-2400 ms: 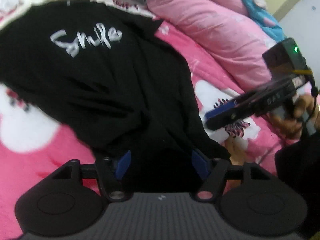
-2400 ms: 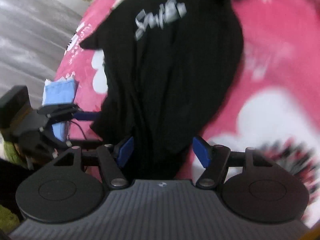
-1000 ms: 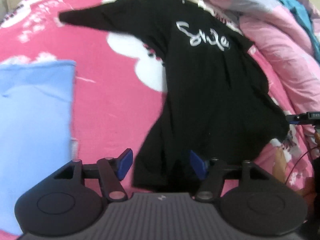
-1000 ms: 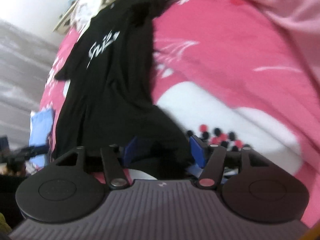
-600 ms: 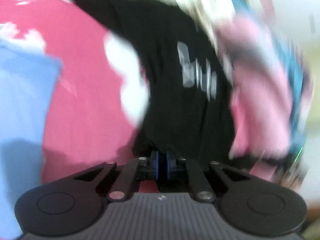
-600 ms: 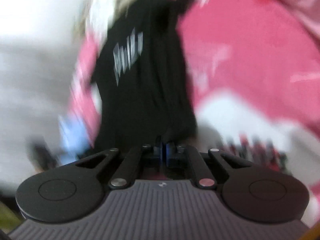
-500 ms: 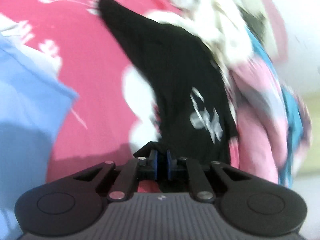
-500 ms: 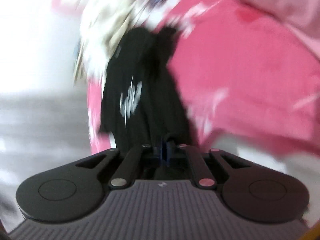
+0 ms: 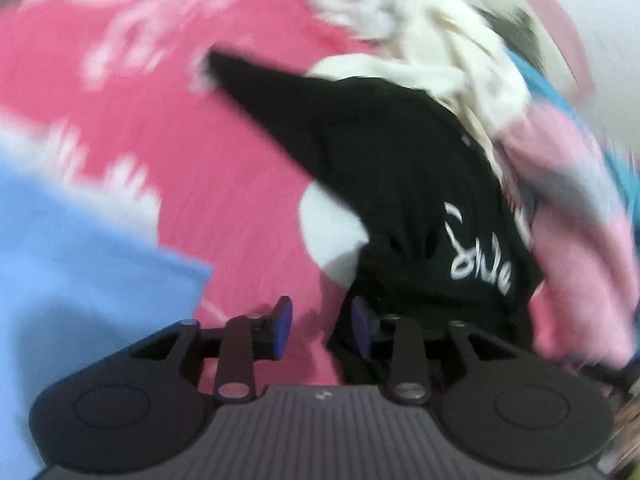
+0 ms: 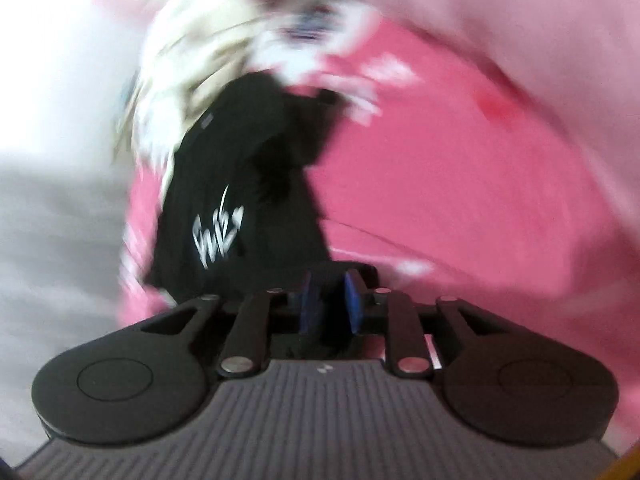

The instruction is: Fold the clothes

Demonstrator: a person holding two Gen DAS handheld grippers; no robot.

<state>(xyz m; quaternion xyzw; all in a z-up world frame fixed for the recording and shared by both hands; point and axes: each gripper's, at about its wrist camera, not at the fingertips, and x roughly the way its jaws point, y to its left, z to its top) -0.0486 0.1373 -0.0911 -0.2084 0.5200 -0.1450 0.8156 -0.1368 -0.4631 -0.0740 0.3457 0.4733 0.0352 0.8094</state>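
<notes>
- We see the black shirt (image 9: 384, 168) lying on the pink bedspread (image 9: 224, 168) of a bed, its white lettering (image 9: 480, 248) facing up and one sleeve reaching out to a point on the far left.
- Our left tool (image 9: 322, 326) has just been opening: its blue pads (image 9: 283, 326) now stand a modest gap apart. The shirt's near edge touches the right-hand pad, but bare pink bedspread fills the gap, so nothing is held.
- Our right tool (image 10: 330, 308) has also just been opening, though its blue pads (image 10: 353, 306) are only narrowly apart. Dark cloth shows between them; through the blur we cannot tell whether they press on it.
- From the right wrist view the black shirt (image 10: 248, 184) runs away from the tool towards a heap of cream clothes (image 10: 192, 64).
- In the left wrist view a light blue garment (image 9: 80, 248) lies flat on the bedspread to the left, apart from the shirt.
- A pale pink quilt (image 9: 576, 208) is bunched along the shirt's right side, with cream clothes (image 9: 452, 52) piled at the shirt's far end.
</notes>
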